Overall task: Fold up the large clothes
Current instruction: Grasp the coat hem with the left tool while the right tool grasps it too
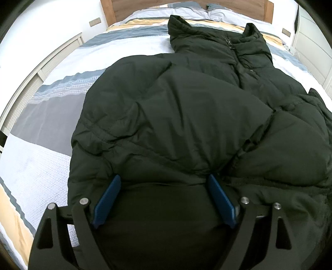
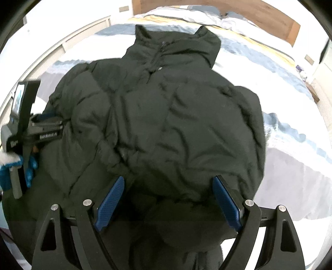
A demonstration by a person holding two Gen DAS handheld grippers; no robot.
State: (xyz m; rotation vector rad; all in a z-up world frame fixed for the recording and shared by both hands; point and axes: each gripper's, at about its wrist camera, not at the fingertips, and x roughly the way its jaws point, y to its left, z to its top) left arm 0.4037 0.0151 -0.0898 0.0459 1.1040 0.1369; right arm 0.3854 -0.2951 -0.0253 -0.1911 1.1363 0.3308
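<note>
A large dark green puffer jacket (image 1: 186, 108) lies front up on the bed, collar toward the headboard, with both sleeves folded in over the body. It also fills the right wrist view (image 2: 166, 116). My left gripper (image 1: 164, 180) is open, its blue pads (image 1: 110, 197) spread over the jacket's lower left part, fabric bulging between them. My right gripper (image 2: 168, 182) is open over the lower right part, blue pads (image 2: 226, 201) wide apart with fabric between. The left gripper's body (image 2: 35, 133) and a blue-gloved hand show at the left of the right wrist view.
The bed (image 1: 51, 128) has a striped cover in white, grey, blue and yellow. A wooden headboard (image 1: 186, 6) and pillows are at the far end. White slatted furniture (image 1: 41, 66) runs along the left; white drawers (image 1: 313, 47) stand at the right.
</note>
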